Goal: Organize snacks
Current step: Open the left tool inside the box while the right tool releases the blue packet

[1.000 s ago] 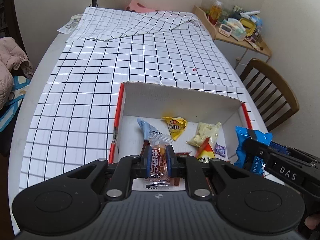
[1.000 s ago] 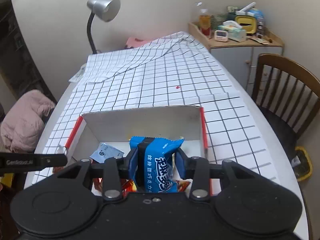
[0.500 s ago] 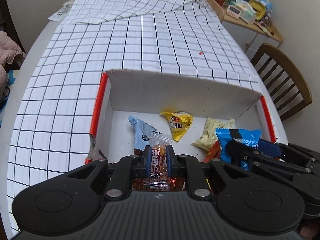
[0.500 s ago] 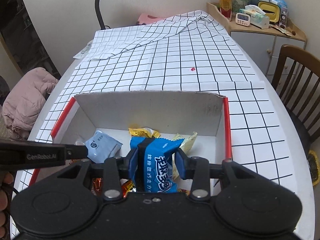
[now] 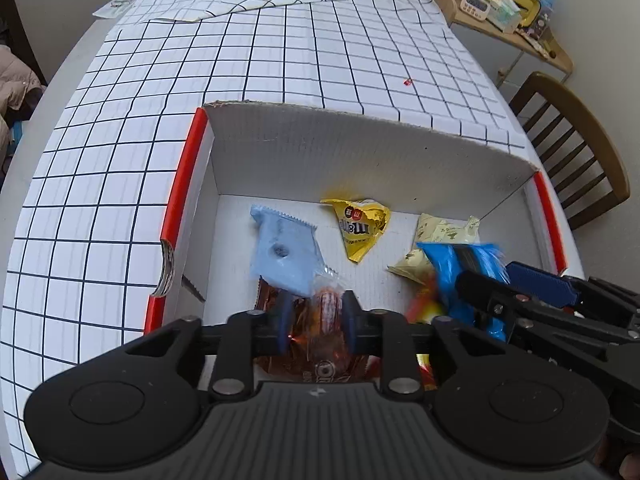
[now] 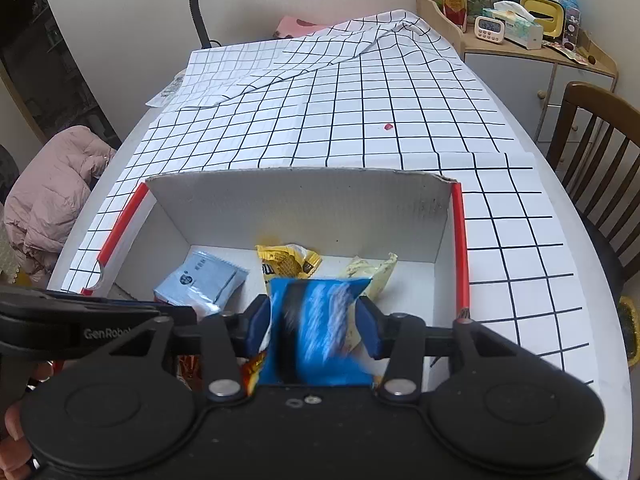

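Observation:
A white cardboard box with red edges (image 5: 188, 184) (image 6: 462, 248) sits on the checked tablecloth. Inside lie a pale blue packet (image 5: 282, 254) (image 6: 200, 280), a yellow M&M's bag (image 5: 358, 226) (image 6: 286, 262) and a cream packet (image 5: 444, 232) (image 6: 370, 276). My left gripper (image 5: 316, 322) is low in the box with its jaws apart; a small clear-wrapped candy (image 5: 326, 310) sits blurred between them. My right gripper (image 6: 316, 320) has opened; the blue snack bag (image 6: 316, 320) (image 5: 464, 276) is blurred and slipping between the fingers.
A wooden chair (image 6: 596, 136) stands at the right of the table. A side cabinet (image 6: 516, 56) with a clock, tissues and bottles is at the far right. A desk lamp (image 6: 200, 0) stands at the back; a pink jacket (image 6: 48, 192) lies left.
Both grippers moved forward and down into the box. Both sets of jaws have widened, and the candy and the blue bag are now blurred, coming loose from the fingers.

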Available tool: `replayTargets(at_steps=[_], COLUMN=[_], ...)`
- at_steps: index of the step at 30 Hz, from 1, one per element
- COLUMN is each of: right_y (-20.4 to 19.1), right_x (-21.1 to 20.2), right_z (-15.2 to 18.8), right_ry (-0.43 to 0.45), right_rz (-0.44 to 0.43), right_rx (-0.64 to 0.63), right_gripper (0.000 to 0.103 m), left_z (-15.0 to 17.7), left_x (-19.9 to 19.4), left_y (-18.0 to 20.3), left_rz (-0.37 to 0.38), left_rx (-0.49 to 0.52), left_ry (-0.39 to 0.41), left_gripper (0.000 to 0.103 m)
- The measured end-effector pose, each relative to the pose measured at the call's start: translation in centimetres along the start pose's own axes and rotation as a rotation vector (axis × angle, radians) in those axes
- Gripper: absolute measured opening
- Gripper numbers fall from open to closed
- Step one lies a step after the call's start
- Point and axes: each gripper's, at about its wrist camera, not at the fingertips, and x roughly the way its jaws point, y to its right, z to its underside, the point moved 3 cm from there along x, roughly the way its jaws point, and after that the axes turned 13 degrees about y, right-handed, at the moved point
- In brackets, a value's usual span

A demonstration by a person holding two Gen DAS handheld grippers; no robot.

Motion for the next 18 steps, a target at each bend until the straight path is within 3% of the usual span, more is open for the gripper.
replayTargets(at_steps=[7, 18], right_y=[0.0, -1.0], right_x=[-2.3, -8.4], right_z=[-0.1, 0.1], right_ry=[0.045, 0.161], right_rz=[-0.013, -0.078], right_rx=[0.012, 0.031], right_gripper=[0.056, 0.081], left_z=[0.2, 1.4], left_x=[-2.4, -7.9], left_y=[0.0, -0.2], left_rz=[0.003, 0.023], left_rx=[0.015, 0.047], left_ry=[0.051, 0.151], left_gripper=[0.029, 0.029])
